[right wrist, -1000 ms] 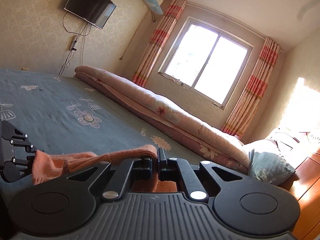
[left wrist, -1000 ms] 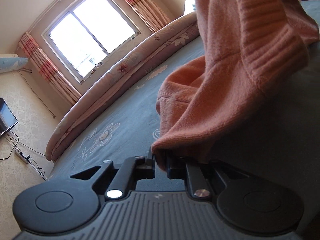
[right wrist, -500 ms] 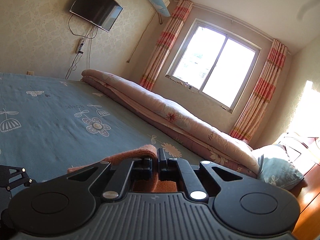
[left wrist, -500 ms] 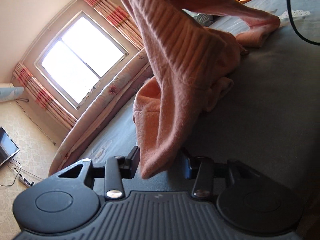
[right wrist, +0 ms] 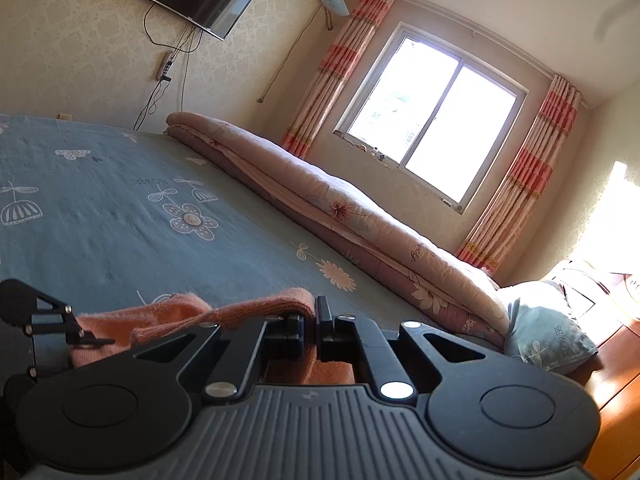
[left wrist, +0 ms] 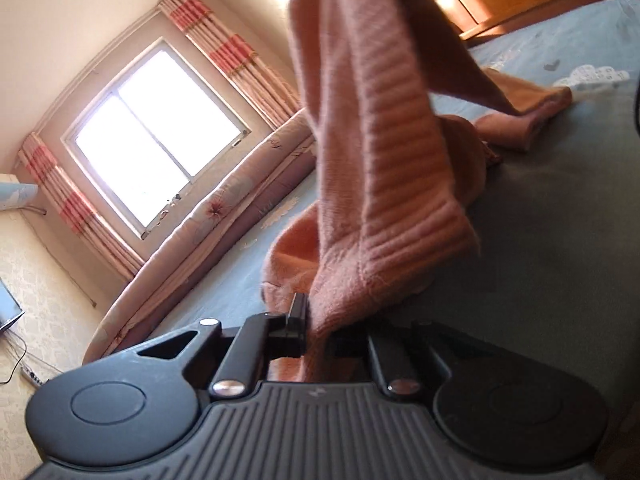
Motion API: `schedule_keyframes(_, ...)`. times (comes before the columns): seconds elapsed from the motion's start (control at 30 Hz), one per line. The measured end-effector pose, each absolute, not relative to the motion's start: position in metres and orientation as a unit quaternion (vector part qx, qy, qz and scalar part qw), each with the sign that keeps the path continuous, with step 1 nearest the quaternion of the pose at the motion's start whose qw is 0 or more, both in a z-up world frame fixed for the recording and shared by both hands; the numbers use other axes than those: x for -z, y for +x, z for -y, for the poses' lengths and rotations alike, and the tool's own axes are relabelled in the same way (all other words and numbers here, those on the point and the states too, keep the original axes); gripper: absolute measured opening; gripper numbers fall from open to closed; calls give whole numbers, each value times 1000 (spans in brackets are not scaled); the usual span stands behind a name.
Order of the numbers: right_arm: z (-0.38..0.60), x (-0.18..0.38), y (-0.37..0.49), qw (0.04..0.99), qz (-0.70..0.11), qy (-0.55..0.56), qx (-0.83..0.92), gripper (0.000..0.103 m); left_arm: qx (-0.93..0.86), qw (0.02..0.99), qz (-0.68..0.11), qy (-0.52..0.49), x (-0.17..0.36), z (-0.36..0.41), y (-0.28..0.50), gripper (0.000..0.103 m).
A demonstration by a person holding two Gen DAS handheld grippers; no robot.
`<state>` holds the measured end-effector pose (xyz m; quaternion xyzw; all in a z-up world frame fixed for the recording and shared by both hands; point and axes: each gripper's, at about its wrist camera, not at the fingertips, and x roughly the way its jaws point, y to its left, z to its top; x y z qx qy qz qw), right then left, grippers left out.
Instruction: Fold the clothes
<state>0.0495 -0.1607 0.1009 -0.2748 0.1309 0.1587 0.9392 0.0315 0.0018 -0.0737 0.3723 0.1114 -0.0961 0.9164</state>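
In the left wrist view the left gripper has just closed its jaws on the soft, limp, light pink sweater by its ribbed hem above the bed, while in the right wrist view the right gripper is clamped on another edge, judged the sound hold.

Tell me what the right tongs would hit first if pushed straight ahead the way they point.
Likely the blue flower-print bedsheet just past the salmon-pink knitted sweater that the right tongs are shut on; beyond lies the rolled pink floral quilt. Depth is uncertain.
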Motion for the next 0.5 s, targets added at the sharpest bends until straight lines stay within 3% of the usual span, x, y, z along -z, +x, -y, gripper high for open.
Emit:
schedule_keyframes(0.23,192,-66,51,935,-195,-241,-172,7,59,930,-101,350,32,-14,40,8)
schedule_keyframes(0.4,195,-37,53,932,-213,-237,-173,25,49,932,-96,345,15,-11,47,9)
schedule_keyframes(0.5,193,-22,53,928,-218,-247,-172,26,46,933,-90,346,6,-7,53,10)
